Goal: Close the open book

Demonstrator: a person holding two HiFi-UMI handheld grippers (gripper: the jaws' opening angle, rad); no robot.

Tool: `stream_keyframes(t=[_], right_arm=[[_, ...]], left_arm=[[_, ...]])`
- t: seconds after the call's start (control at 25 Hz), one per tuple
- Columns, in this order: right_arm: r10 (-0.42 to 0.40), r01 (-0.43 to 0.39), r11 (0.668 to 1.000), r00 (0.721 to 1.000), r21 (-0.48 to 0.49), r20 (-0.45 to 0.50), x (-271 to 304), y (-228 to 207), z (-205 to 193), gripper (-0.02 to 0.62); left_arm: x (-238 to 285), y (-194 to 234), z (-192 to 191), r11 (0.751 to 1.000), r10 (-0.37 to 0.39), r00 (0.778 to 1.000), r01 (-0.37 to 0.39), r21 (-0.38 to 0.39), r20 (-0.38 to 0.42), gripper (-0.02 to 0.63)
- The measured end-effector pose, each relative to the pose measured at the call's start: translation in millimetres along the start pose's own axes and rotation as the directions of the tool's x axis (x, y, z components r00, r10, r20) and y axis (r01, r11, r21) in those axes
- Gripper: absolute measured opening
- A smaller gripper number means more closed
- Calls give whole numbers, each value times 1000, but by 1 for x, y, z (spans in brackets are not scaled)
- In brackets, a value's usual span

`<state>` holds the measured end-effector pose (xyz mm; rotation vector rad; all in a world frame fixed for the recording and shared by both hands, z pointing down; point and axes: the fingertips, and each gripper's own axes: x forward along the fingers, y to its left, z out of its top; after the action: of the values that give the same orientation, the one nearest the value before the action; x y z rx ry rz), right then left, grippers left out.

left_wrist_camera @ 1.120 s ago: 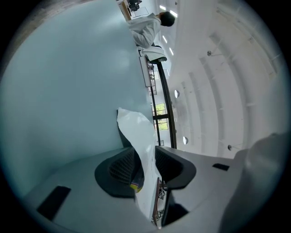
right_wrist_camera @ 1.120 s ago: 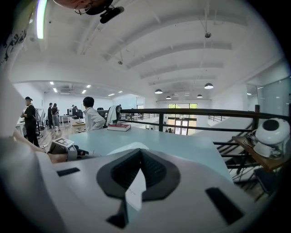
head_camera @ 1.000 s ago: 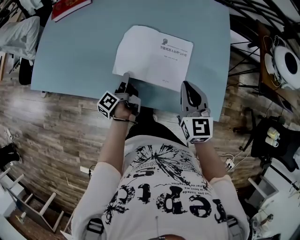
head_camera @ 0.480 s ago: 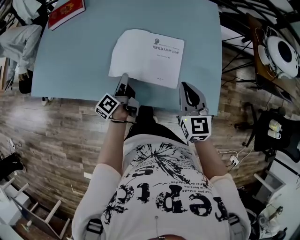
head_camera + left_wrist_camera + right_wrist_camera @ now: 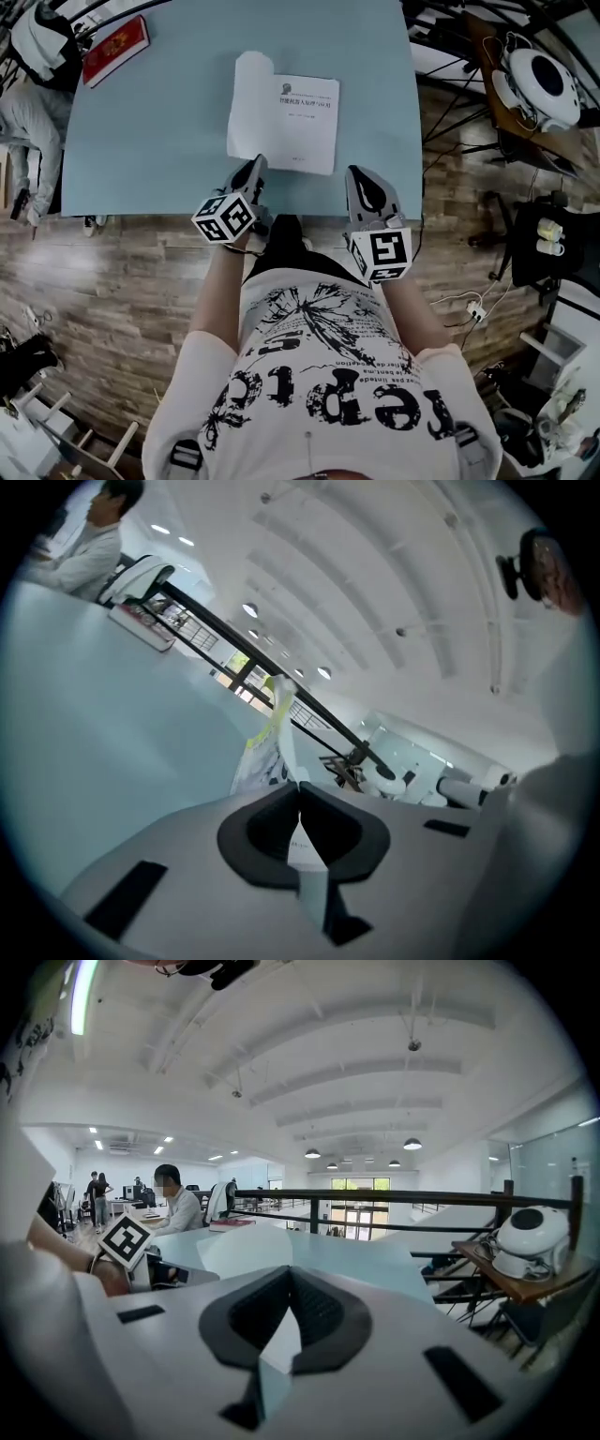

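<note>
Since a second ago the left-hand leaf (image 5: 251,94) of the book (image 5: 305,122) has come up off the blue table (image 5: 150,122) and now stands curled toward the spine, where before it lay flat; my left tongs (image 5: 257,165) have risen and rolled over with it. The red book (image 5: 115,49) at the far left corner plays no part in this. In the left gripper view those tongs are pressed together on the leaf's near edge, and the paper runs up out of the pads in a tall bend. The book itself sits mid-table, its right page flat with the print showing, its near edge just beyond my two tools. To finish the turn well, I judge I should carry the pinched edge in an arc over the spine rather than drag it sideways, keep the pull light so the thin sheet neither creases nor tears at the binding, and let go only once it lies over the right page; if this is a soft cover, a press on top may be needed to keep it shut. My left forearm reaches forward with the wrist rolled, the tool aimed a little below level at the book's near left corner. My right tongs (image 5: 361,176) sit just off the near right corner, pressed together on nothing, aimed slightly down, apart from the book and ready to steady it.
</note>
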<state>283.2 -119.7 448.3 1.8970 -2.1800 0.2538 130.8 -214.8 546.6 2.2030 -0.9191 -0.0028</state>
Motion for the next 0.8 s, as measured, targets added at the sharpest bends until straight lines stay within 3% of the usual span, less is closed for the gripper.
stream_keyframes(t=[0.16, 0.4, 0.56, 0.68, 0.8], right_arm=[[-33, 33, 999, 999, 21, 0, -7, -14, -4, 11], [-92, 93, 994, 996, 56, -23, -17, -29, -18, 11], [-130, 132, 989, 991, 66, -25, -25, -37, -22, 11], [-149, 151, 986, 988, 75, -28, -32, -42, -25, 11], [-168, 170, 983, 985, 75, -32, -36, -48, -26, 11]], left_arm=[[16, -18, -16, 984, -3, 994, 22, 177, -110, 20], [37, -27, -44, 960, 7, 970, 62, 273, -244, 21], [51, -27, -69, 916, 48, 939, 94, 389, -340, 21], [58, -25, -85, 863, 89, 918, 122, 491, -385, 21], [63, -22, -96, 829, 122, 902, 136, 542, -414, 21]])
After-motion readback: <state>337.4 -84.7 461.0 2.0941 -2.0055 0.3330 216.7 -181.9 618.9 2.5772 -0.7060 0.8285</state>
